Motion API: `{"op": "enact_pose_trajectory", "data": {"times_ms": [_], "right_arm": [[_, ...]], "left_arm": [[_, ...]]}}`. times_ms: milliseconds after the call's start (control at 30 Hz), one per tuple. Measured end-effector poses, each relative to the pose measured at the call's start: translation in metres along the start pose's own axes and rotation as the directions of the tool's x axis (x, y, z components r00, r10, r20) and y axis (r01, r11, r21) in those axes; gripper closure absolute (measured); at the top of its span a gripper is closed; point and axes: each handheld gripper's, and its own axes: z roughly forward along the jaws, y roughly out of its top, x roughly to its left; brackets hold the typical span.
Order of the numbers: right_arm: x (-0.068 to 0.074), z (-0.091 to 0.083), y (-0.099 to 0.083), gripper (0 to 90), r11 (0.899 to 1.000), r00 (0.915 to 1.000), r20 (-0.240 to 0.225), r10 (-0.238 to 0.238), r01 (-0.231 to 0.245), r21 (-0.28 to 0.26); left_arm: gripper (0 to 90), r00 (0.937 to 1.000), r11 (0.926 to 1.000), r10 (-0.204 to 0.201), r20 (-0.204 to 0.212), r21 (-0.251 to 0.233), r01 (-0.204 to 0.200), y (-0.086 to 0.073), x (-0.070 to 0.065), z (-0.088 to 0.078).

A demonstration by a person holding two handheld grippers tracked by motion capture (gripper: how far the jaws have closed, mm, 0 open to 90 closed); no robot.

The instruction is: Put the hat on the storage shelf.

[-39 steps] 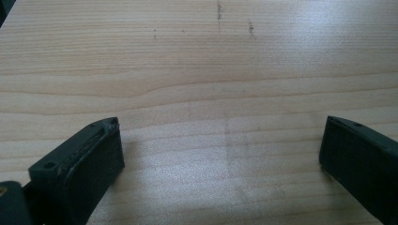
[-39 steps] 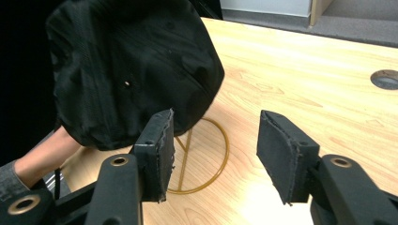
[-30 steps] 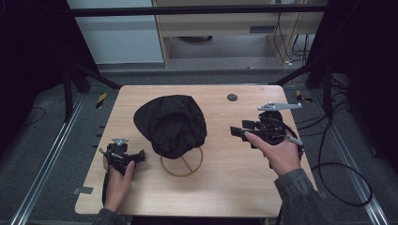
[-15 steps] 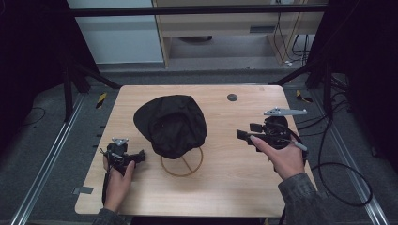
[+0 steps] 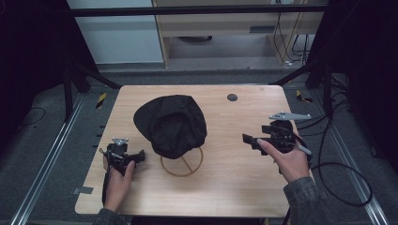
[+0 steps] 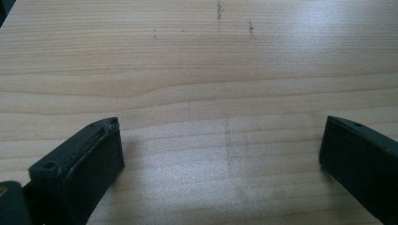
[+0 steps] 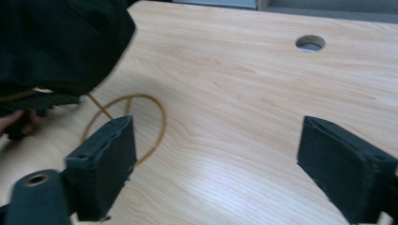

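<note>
Right tool (image 5: 249, 139) has dropped nearer; both tools gape empty, black cap (image 5: 171, 124) hiding its stand's top.

Seen from above, a person's left hand (image 5: 117, 180) grips the left gripper (image 5: 139, 156) low at the body's near-left side, its jaws pointing right, forearm reaching in from the bottom edge. The right hand (image 5: 288, 161) holds the right gripper (image 5: 248, 139) farther forward and well apart from the left one, jaws pointing left toward it, a grey three-cornered plate (image 5: 288, 115) on top and a cable (image 5: 345, 180) looping off behind the wrist. Each gripper's own camera shows its two black jaws spread wide with nothing between them.
</note>
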Motion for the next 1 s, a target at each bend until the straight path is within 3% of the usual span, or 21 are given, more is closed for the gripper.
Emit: {"op": "enact_pose_trajectory", "data": {"times_ms": [300,533,767,1000], "right_arm": [[-0.019,0.019,-0.034,7.3,0.998,0.9993,0.039,-0.001,-0.002,0.06],[-0.027,0.036,-0.063,12.8,0.992,0.9979,0.064,0.001,-0.009,0.129],[-0.026,0.054,-0.087,13.5,0.98,0.9975,0.071,-0.004,-0.01,0.2],[-0.023,0.068,-0.105,13.5,0.972,0.9969,0.076,-0.019,0.0,0.234]], "left_arm": [[0.0,1.0,1.0,0.0,0.0,0.0,0.0,0.0,0.0,0.0],[0.0,1.0,1.0,0.0,0.0,0.0,0.0,0.0,0.0,0.0],[0.0,1.0,1.0,0.0,0.0,0.0,0.0,0.0,0.0,0.0],[0.0,1.0,1.0,0.0,0.004,-0.001,0.0,0.001,0.001,0.001]]}}
